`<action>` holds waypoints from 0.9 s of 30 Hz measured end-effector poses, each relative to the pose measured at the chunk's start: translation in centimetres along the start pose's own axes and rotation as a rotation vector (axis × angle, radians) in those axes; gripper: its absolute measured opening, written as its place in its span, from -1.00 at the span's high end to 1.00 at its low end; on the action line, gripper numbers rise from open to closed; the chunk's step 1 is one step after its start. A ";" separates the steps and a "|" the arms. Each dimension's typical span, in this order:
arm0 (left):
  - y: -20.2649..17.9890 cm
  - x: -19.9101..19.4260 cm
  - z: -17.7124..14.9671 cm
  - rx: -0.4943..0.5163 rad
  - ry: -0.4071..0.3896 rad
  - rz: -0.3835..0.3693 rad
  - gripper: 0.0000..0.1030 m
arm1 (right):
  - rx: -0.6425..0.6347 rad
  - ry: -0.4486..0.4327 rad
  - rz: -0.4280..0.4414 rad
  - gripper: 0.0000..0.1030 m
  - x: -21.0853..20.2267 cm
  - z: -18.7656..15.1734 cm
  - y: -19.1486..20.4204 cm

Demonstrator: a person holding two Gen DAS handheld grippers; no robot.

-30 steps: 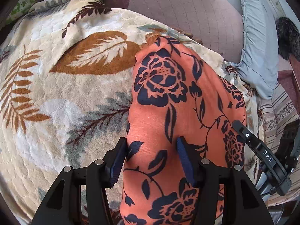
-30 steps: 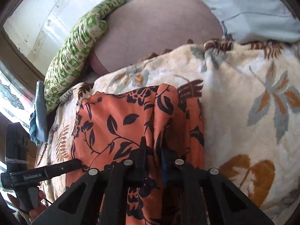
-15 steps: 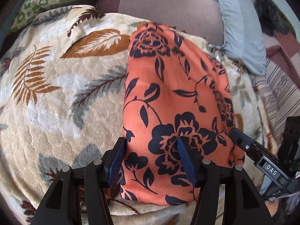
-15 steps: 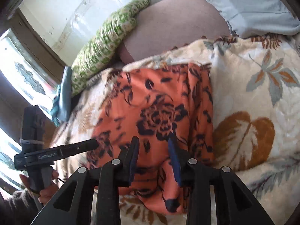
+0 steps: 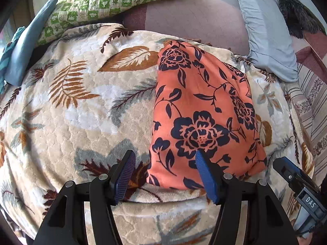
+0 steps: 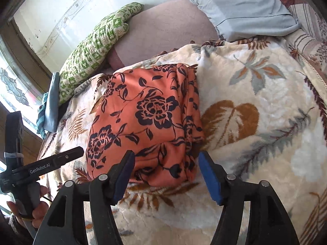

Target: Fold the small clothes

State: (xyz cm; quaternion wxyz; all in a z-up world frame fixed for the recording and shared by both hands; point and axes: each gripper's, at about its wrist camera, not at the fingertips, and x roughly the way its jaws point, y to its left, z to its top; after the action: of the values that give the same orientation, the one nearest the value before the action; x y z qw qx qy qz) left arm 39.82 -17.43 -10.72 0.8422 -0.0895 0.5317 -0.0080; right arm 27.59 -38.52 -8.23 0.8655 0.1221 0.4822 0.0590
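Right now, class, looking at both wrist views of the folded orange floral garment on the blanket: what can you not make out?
- What kind of garment it is: folded, inner layers hidden in both views.
- Dark furry thing, left wrist view: cut by the lens edge.
- Blue cloth, right wrist view: partly tucked behind the green pillow.
- Right gripper, left wrist view: only its body shows, cut by the edge.

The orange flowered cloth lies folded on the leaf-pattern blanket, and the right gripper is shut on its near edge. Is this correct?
Not quite. The orange flowered cloth does lie folded on the leaf-pattern blanket, but the right gripper is open; its jaws have just been opening and press on nothing, as the right wrist view shows.
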 end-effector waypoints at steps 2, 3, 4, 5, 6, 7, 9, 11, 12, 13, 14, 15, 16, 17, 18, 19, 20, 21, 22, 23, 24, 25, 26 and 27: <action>-0.1 -1.6 -1.4 0.033 -0.024 0.032 -0.19 | -0.016 0.020 -0.058 -0.47 -0.7 -1.8 0.1; -0.1 -2.4 -2.2 0.049 -0.038 0.050 -0.19 | -0.021 0.033 -0.082 -0.52 -0.8 -2.6 0.3; -0.2 -3.2 -3.0 0.064 -0.050 0.073 -0.20 | -0.022 0.045 -0.108 -0.61 -1.0 -3.5 0.3; -0.1 -3.6 -3.7 0.079 -0.060 0.093 -0.20 | -0.022 0.046 -0.139 -0.62 -1.2 -4.3 0.5; -0.1 -4.0 -4.4 0.093 -0.068 0.111 -0.20 | -0.020 0.042 -0.171 -0.62 -1.6 -5.0 0.6; 0.0 -4.4 -5.1 0.107 -0.079 0.125 -0.20 | -0.021 0.040 -0.201 -0.62 -1.9 -5.6 0.7; 0.2 -5.0 -6.3 0.122 -0.093 0.148 -0.20 | -0.030 0.043 -0.244 -0.63 -2.5 -6.6 1.1; 0.5 -5.6 -7.1 0.129 -0.098 0.158 -0.20 | -0.054 0.036 -0.267 -0.63 -3.4 -7.4 1.8; 0.6 -5.9 -7.5 0.133 -0.101 0.156 -0.20 | -0.063 0.035 -0.266 -0.63 -3.7 -7.6 2.2; 0.8 -6.2 -7.8 0.137 -0.103 0.151 -0.20 | -0.068 0.035 -0.263 -0.63 -4.1 -7.7 2.6; 1.0 -6.6 -8.1 0.138 -0.106 0.146 -0.20 | -0.072 0.033 -0.256 -0.63 -4.4 -7.9 2.9; 1.3 -6.9 -8.2 0.140 -0.108 0.143 -0.20 | -0.076 0.026 -0.252 -0.63 -4.8 -7.9 3.2; 1.5 -7.3 -8.4 0.141 -0.110 0.140 -0.20 | -0.079 0.015 -0.252 -0.63 -5.2 -7.9 3.6; 1.6 -7.6 -8.6 0.143 -0.113 0.139 -0.20 | -0.079 0.006 -0.248 -0.63 -5.5 -7.8 3.8; 1.8 -8.0 -8.7 0.147 -0.118 0.141 -0.20 | -0.077 -0.002 -0.239 -0.63 -5.8 -7.8 3.9; 1.9 -8.3 -8.8 0.152 -0.123 0.145 -0.20 | -0.075 -0.009 -0.232 -0.63 -6.0 -7.7 4.1; 2.0 -8.7 -9.0 0.158 -0.131 0.148 -0.20 | -0.077 -0.016 -0.222 -0.63 -6.2 -7.6 4.3; 2.1 -9.0 -9.1 0.168 -0.138 0.154 -0.20 | -0.084 -0.020 -0.215 -0.63 -6.3 -7.6 4.6; 2.2 -9.2 -9.2 0.178 -0.143 0.161 -0.20 | -0.092 -0.025 -0.215 -0.63 -6.4 -7.5 4.8; 2.2 -9.4 -9.4 0.188 -0.146 0.166 -0.20 | -0.099 -0.031 -0.215 -0.63 -6.5 -7.5 5.1; 2.2 -9.5 -9.5 0.198 -0.145 0.173 -0.20 | -0.107 -0.033 -0.210 -0.63 -6.6 -7.5 5.3; 2.2 -9.5 -9.6 0.207 -0.138 0.177 -0.20 | -0.112 -0.032 -0.207 -0.63 -6.5 -7.4 5.4; 2.3 -9.3 -9.5 0.214 -0.128 0.178 -0.20 | -0.113 -0.032 -0.208 -0.63 -6.4 -7.3 5.4; 2.4 -9.1 -9.3 0.218 -0.117 0.175 -0.20 | -0.112 -0.033 -0.205 -0.63 -6.3 -7.2 5.2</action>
State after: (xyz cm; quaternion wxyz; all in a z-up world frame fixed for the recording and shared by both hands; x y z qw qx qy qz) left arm 27.30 -15.42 -6.83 0.8739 0.0486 0.4835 0.0129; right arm 18.27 -33.76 -5.31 0.8803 0.0242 0.4738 -0.0050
